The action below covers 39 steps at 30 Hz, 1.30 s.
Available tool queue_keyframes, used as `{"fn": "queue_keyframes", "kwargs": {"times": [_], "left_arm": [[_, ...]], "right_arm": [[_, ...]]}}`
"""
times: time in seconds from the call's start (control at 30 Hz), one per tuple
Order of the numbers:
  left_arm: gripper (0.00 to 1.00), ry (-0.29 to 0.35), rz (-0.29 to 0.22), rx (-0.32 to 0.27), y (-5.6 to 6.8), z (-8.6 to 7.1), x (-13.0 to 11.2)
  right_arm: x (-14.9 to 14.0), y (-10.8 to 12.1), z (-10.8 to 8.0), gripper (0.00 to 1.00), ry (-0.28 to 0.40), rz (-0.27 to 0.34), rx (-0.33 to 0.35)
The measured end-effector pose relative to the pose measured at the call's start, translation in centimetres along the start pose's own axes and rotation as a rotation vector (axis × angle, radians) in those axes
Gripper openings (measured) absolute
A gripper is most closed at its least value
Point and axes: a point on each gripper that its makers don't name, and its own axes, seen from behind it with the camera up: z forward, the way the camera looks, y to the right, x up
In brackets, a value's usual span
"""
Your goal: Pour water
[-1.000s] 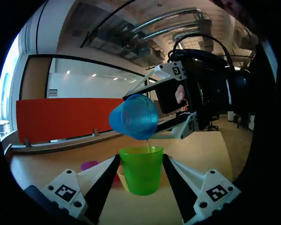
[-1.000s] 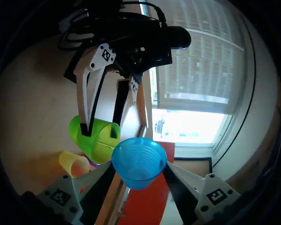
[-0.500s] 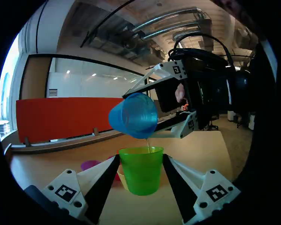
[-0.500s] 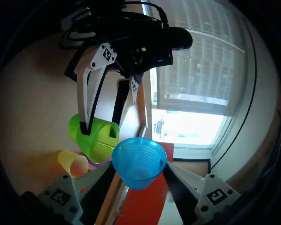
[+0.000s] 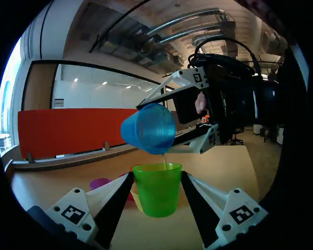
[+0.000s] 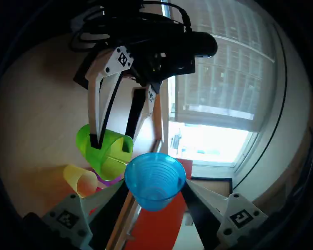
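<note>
Mid-pour: right gripper [image 6: 155, 183] clamps tilted blue cup [image 5: 148, 129] just above green cup [image 5: 157, 189] clasped in left gripper [image 5: 156, 177], thin stream [image 5: 164, 160] entering; next move likely calls for righting the blue cup.

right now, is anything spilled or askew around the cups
Nothing stands out. The blue cup, gripped in the right tongs, is tipped on purpose; its thin stream lands inside the green cup, which sits upright in the left tongs. No puddle shows on the table.
</note>
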Motion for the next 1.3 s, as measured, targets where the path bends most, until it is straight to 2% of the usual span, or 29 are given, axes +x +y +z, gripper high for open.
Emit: {"fn": "queue_keyframes", "kwargs": {"times": [0.6,0.7,0.8,0.9,1.0,1.1,1.2,1.3], "left_arm": [[0.83,0.001,0.000,0.001,-0.1,-0.2,0.0],[0.83,0.002,0.000,0.000,0.0,-0.2,0.0],[0.83,0.002,-0.001,0.001,-0.1,-0.2,0.0],[0.82,-0.002,-0.003,0.002,-0.1,-0.2,-0.3],[0.82,-0.011,-0.008,-0.001,-0.1,-0.3,-0.7],[0.82,-0.021,-0.015,-0.005,0.0,-0.5,-1.2],[0.82,-0.038,-0.024,-0.011,0.1,-0.8,-2.1],[0.82,-0.070,-0.031,-0.019,0.2,-1.3,-3.7]], "right_arm": [[1.5,-0.5,-0.7,0.89,0.004,-0.026,-0.008],[2.0,-0.8,-1.0,0.89,0.004,-0.019,-0.006],[2.6,-1.2,-1.4,0.89,-0.001,0.023,-0.006],[2.1,-1.8,-1.8,0.89,-0.033,0.138,-0.013],[0.7,-3.4,-2.5,0.89,-0.080,0.335,0.002],[-0.2,-5.3,-3.7,0.89,-0.096,0.508,0.017],[-0.5,-6.8,-5.0,0.89,-0.105,0.615,0.015],[-0.8,-8.6,-5.8,0.89,-0.121,0.680,0.017]]}}
